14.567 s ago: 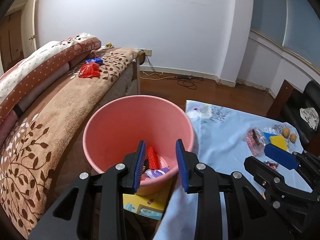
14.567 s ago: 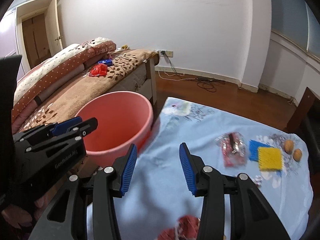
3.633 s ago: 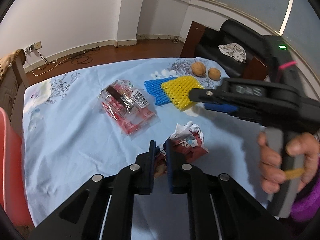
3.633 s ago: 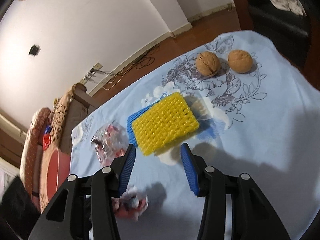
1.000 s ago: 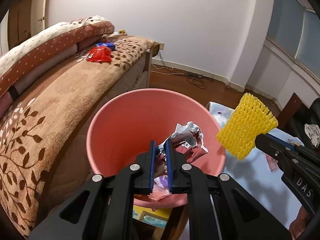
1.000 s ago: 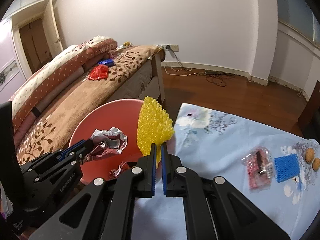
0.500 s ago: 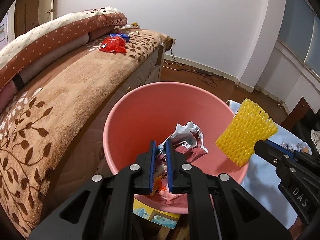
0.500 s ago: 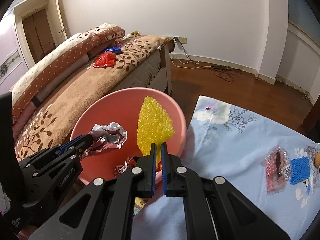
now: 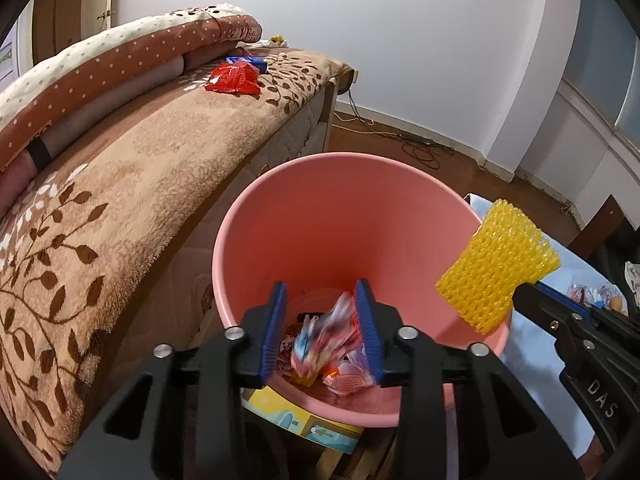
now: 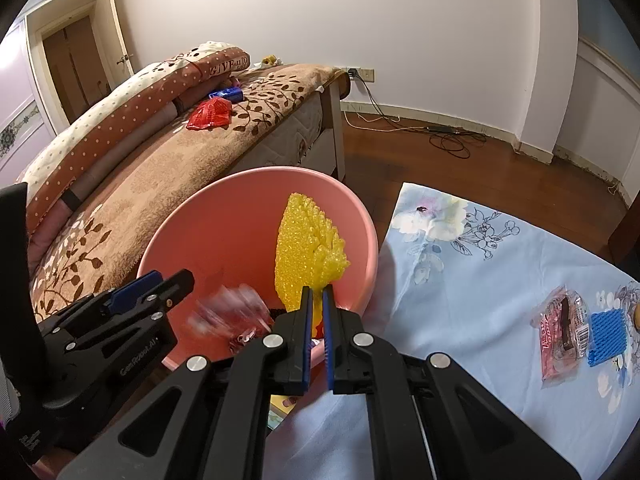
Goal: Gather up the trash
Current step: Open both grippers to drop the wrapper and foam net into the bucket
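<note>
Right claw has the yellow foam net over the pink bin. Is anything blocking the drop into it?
Nothing visible does. The yellow foam net hangs from the right claw above the pink bin's open mouth; the left claw is open, off to the side.

"DAS" on right hand-held gripper.

You're in home bedroom; bed with leaf-print blanket at 10 o'clock; folded quilt; wooden door at 11 o'clock.

Left tongs spread apart, right tongs pinched nearly together, side by side
</note>
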`<action>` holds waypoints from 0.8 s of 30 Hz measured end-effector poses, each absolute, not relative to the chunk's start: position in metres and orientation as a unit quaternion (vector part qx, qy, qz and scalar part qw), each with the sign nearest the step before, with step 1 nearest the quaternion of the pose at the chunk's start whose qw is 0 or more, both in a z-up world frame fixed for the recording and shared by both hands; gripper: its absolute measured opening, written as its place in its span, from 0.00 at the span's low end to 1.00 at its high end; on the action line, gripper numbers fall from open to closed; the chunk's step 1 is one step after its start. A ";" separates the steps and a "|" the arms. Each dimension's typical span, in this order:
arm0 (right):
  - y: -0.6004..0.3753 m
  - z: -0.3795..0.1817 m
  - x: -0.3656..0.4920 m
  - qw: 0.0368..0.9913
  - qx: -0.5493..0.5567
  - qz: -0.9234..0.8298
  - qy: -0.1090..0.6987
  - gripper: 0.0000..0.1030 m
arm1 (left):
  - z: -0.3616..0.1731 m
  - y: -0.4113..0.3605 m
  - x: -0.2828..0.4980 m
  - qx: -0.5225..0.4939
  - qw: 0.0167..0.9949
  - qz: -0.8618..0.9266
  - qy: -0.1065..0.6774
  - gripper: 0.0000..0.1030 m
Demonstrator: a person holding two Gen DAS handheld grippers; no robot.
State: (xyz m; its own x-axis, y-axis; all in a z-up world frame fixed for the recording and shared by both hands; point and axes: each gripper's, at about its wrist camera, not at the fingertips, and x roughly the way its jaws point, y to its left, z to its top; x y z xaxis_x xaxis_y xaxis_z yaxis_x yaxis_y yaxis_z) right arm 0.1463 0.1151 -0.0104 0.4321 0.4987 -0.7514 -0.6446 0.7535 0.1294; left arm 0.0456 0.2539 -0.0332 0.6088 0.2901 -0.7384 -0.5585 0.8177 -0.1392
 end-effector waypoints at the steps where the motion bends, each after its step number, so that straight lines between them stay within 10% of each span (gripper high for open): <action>1: 0.115 -0.011 0.146 0.842 -0.088 0.340 0.411 0.04 | -0.032 0.253 0.046 -0.180 0.879 0.240 0.370 0.37; 24: 0.090 0.000 0.135 0.847 -0.060 0.352 0.393 0.27 | -0.022 0.237 0.043 -0.167 0.885 0.235 0.366 0.38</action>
